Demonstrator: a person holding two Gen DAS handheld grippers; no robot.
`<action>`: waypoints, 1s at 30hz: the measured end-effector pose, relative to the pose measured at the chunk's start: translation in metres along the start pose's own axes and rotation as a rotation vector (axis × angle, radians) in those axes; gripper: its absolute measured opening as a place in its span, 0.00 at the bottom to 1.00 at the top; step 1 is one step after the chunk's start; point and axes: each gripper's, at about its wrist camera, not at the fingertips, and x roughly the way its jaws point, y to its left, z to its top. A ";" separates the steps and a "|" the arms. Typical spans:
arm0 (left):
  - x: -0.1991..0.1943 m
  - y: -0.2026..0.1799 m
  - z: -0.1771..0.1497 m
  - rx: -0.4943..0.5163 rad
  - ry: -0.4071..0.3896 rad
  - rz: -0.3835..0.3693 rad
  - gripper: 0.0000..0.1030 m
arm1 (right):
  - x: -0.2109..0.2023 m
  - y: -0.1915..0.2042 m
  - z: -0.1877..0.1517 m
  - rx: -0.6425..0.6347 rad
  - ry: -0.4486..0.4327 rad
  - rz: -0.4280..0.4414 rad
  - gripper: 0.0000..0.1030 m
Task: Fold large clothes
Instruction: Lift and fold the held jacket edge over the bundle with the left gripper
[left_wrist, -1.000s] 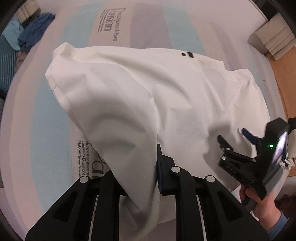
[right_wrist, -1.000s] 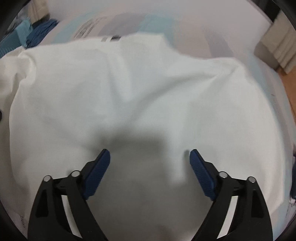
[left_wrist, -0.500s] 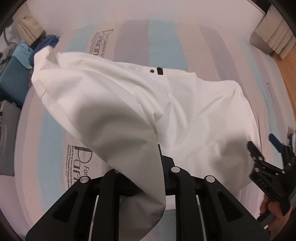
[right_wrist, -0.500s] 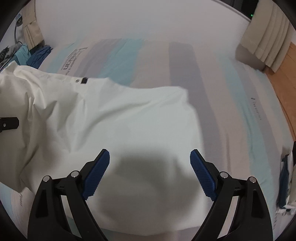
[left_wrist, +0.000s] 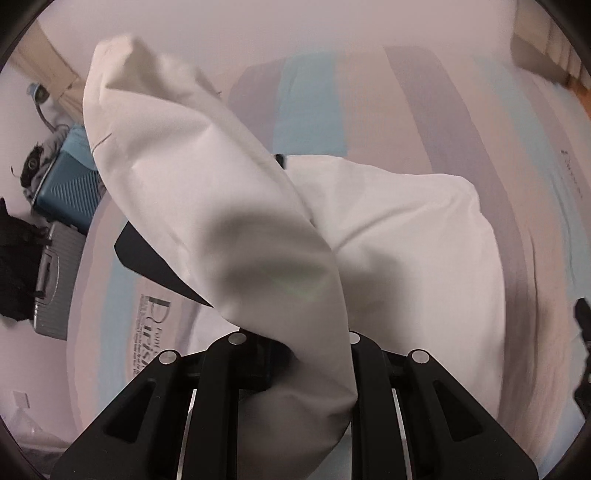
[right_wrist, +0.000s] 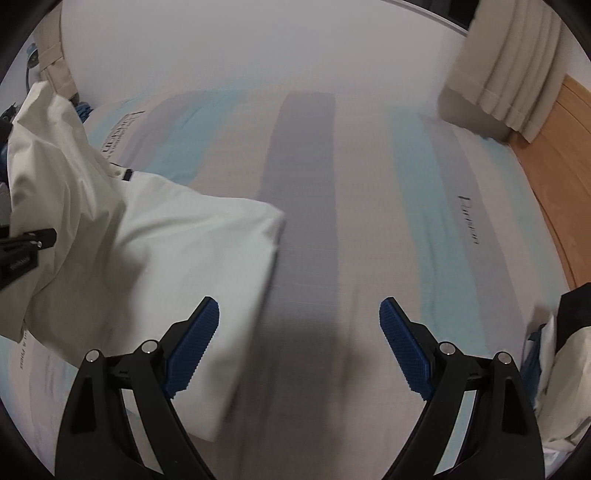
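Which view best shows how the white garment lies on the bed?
The right wrist view. There the white garment lies spread flat on the striped bed, its right edge visible, past the open right gripper. In the left wrist view the lifted fold clamped in the left gripper hides much of it.

Left gripper seemingly clamped, fingertips hidden; right gripper spread wide.

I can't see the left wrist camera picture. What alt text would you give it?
The left gripper is shut on a fold of a white garment, lifting it so the cloth drapes up and to the left, while the rest lies rumpled on a striped mattress. A blue suitcase and a grey one stand beside the bed at left.
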 end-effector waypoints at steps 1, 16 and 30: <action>-0.003 -0.012 0.000 0.009 -0.001 0.012 0.14 | 0.002 -0.006 0.000 0.004 0.002 -0.005 0.82; 0.046 -0.147 0.003 0.075 0.061 0.069 0.15 | 0.036 -0.087 -0.036 0.038 0.086 -0.027 0.82; 0.085 -0.207 -0.037 0.210 0.067 0.077 0.15 | 0.043 -0.148 -0.059 0.101 0.096 -0.044 0.82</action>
